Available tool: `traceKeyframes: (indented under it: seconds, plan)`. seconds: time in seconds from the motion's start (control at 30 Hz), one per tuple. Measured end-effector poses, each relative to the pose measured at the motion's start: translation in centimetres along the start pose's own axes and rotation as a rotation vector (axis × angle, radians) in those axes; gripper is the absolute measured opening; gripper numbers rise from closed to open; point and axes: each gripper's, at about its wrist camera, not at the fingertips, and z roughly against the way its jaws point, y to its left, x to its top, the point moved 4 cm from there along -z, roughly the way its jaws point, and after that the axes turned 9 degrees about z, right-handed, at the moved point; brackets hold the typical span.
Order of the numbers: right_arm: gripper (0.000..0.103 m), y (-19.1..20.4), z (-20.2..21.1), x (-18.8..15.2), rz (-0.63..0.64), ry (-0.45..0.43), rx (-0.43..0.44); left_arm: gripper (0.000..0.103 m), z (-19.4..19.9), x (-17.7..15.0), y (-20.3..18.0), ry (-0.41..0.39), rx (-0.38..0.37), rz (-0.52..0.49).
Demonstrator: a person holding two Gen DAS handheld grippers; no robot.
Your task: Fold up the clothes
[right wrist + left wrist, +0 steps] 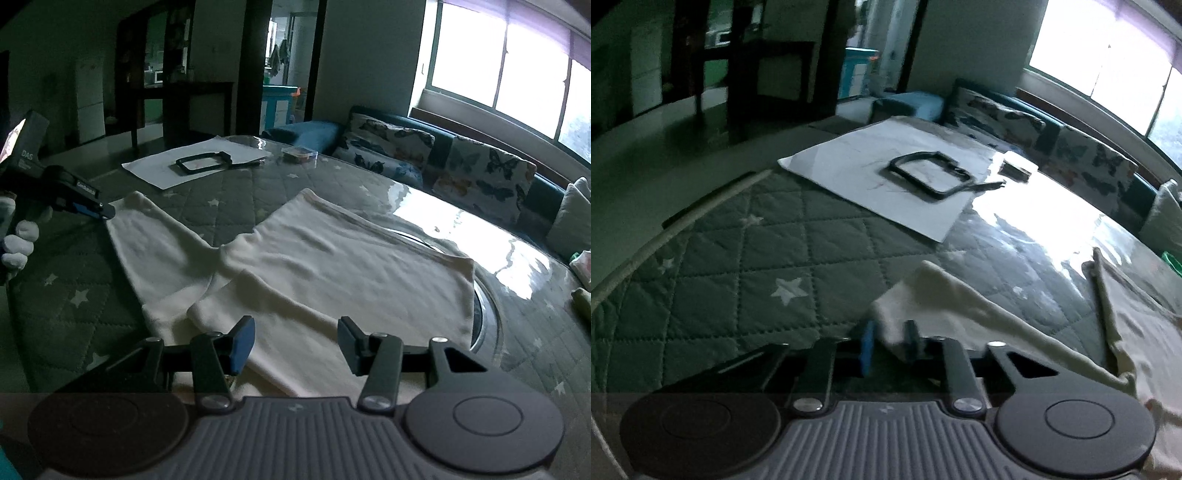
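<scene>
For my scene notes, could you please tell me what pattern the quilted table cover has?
The grey-green quilted table cover has diamond stitching with scattered white stars, clearest in the left wrist view.

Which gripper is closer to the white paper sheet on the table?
Left. The left gripper grips the cream garment's far corner, just short of the paper sheet. The right gripper hovers open over the garment's near edge, farther away.

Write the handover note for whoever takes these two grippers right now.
Left gripper: shut on the end of one leg of the cream trousers.
Right gripper: jaws open, over the near leg, holding nothing.
Trousers lie spread on the quilted cover, waistband toward the window, legs apart.
Done: left grip taken.
Left: right grip, then every fold.
Far end: white sheet with a black frame.
</scene>
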Motion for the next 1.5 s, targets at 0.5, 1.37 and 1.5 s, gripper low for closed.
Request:
traceKeyframes:
  seconds: [0.5, 1.37, 1.5]
  plan:
    - [0.053, -0.2, 0.8, -0.6, -0.042, -0.012, -0.004, 0.018, -0.4, 0.0, -0.3, -0.032, 0.023, -0.001]
    - [0.052, -5.5, 0.1, -1.0, -0.513, -0.036, 0.222, 0.006, 6.9, -12.1, -16.4, 0.185, -0.574, -0.317]
    - [0.052, -5.7, -2.6, -1.4, -0.634, 0.009, 0.309, 0.006, 7.1, -12.9, -16.6, 0.192, -0.582, -0.334]
